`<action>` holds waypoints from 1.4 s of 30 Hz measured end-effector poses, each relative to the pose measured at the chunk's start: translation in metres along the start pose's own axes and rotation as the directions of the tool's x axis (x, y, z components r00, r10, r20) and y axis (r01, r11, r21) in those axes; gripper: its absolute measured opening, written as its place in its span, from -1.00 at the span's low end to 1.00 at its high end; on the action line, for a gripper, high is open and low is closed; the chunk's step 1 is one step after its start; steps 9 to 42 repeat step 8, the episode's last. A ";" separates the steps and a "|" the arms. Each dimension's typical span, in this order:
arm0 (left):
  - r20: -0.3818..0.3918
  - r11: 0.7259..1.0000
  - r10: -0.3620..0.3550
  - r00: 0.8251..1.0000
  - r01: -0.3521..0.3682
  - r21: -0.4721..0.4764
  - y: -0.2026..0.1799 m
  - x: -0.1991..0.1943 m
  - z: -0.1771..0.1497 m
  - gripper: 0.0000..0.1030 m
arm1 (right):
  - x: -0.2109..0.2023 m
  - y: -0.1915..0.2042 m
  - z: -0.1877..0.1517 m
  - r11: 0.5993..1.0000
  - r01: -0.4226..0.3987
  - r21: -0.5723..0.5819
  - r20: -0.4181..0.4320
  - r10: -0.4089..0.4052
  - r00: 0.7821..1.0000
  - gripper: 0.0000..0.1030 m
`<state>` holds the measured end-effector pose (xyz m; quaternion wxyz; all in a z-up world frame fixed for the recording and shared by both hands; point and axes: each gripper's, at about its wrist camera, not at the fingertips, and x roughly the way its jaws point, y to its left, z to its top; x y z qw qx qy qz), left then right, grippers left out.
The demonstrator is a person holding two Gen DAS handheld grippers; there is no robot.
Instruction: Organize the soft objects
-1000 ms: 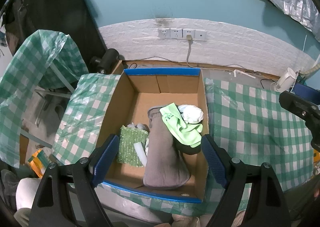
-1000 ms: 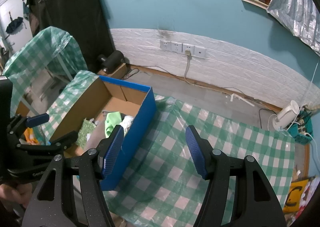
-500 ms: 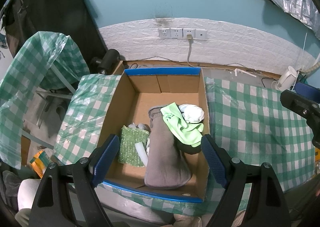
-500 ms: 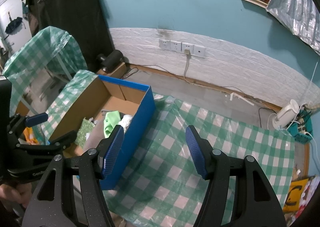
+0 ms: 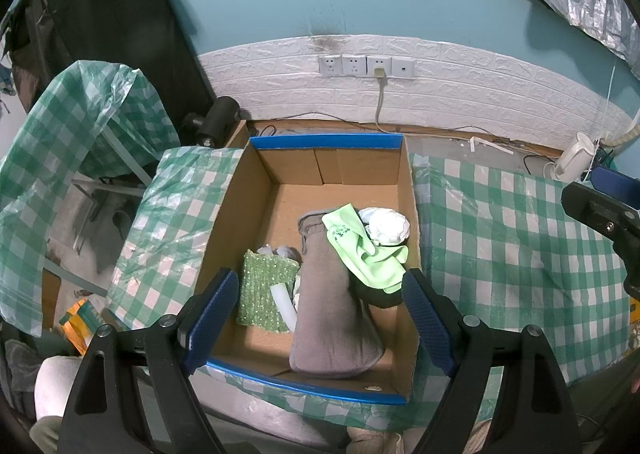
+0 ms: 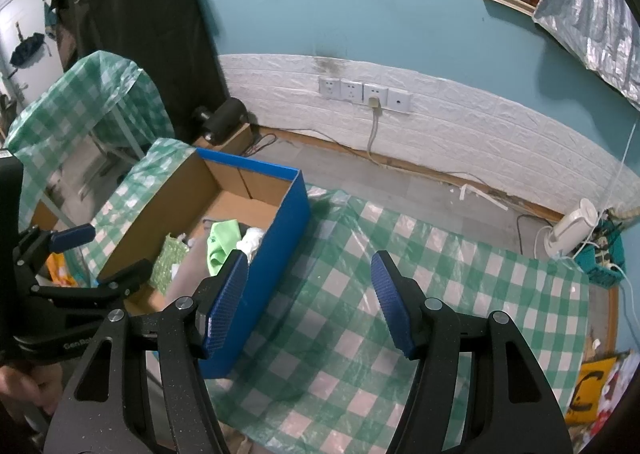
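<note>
A blue-edged cardboard box (image 5: 326, 142) sits on the checked table. Inside lie a grey cloth pouch (image 5: 328, 314), a light green cloth (image 5: 360, 250), a white crumpled cloth (image 5: 386, 226) and a green sparkly sponge (image 5: 266, 294). My left gripper (image 5: 320, 318) is open and empty, held above the box's near end. My right gripper (image 6: 310, 302) is open and empty, above the bare tablecloth right of the box (image 6: 260, 254). The left gripper also shows at the left of the right wrist view (image 6: 92, 254).
The green checked tablecloth (image 6: 440, 294) covers the table right of the box. A white kettle (image 6: 572, 228) stands at the far right by the wall. A second covered table (image 5: 80, 126) stands to the left. Wall sockets (image 5: 366, 66) are behind.
Both views have shifted very slightly. The box contents have not moved and both grippers stay open.
</note>
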<state>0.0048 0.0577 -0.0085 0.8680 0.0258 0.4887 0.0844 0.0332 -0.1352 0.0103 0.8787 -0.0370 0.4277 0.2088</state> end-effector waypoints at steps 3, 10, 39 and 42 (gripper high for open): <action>0.002 1.000 0.000 1.000 0.000 0.001 0.000 0.000 0.000 0.65 | 0.000 0.000 0.000 1.000 0.000 -0.001 -0.001 0.000 1.000 0.23; -0.003 1.000 0.001 1.000 -0.001 0.003 0.000 0.001 0.000 0.65 | 0.000 0.000 0.000 1.000 0.000 0.000 -0.001 0.000 1.000 0.23; -0.003 1.000 0.001 1.000 -0.001 0.003 0.000 0.001 0.000 0.65 | 0.000 0.000 0.000 1.000 0.000 0.000 -0.001 0.000 1.000 0.23; -0.003 1.000 0.001 1.000 -0.001 0.003 0.000 0.001 0.000 0.65 | 0.000 0.000 0.000 1.000 0.000 0.000 -0.001 0.000 1.000 0.23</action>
